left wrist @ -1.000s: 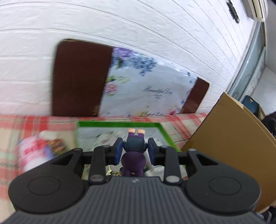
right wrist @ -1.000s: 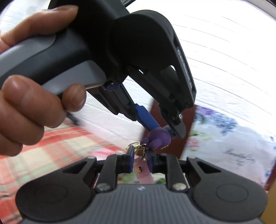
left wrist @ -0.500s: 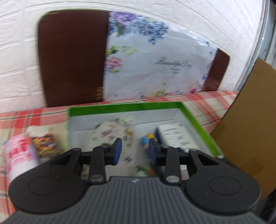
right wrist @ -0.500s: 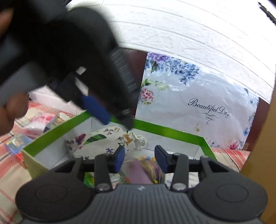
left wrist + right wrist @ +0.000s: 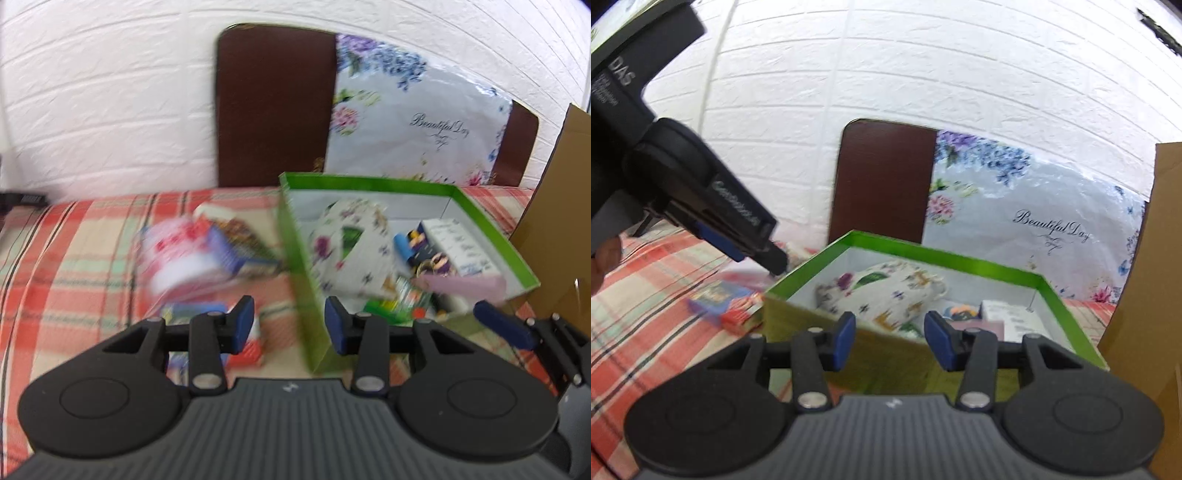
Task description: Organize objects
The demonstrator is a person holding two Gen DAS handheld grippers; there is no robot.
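Observation:
The green box (image 5: pixel 369 182) (image 5: pixel 923 251) sits on the plaid cloth and holds a floral pouch (image 5: pixel 351 243) (image 5: pixel 886 291), a small white carton (image 5: pixel 458 243) (image 5: pixel 1012 317) and a purple keychain with a pink tag (image 5: pixel 465 286). My left gripper (image 5: pixel 290 325) hangs over the box's near left corner. Its jaws are opening with nothing between them. My right gripper (image 5: pixel 891 334) hovers at the box's near wall, jaws also opening and empty. Blurred packets (image 5: pixel 177 254) (image 5: pixel 720 299) lie on the cloth left of the box.
A brown board (image 5: pixel 273 107) and a floral plastic bag (image 5: pixel 417 122) lean on the white brick wall behind the box. Cardboard (image 5: pixel 561 206) stands close on the right. The left gripper's body (image 5: pixel 701 192) fills the left of the right wrist view.
A second ago the left gripper held the purple figure and the right was shut on its ring. Both have let go; the keychain lies in the box. Both grippers dropped, and the left swung left.

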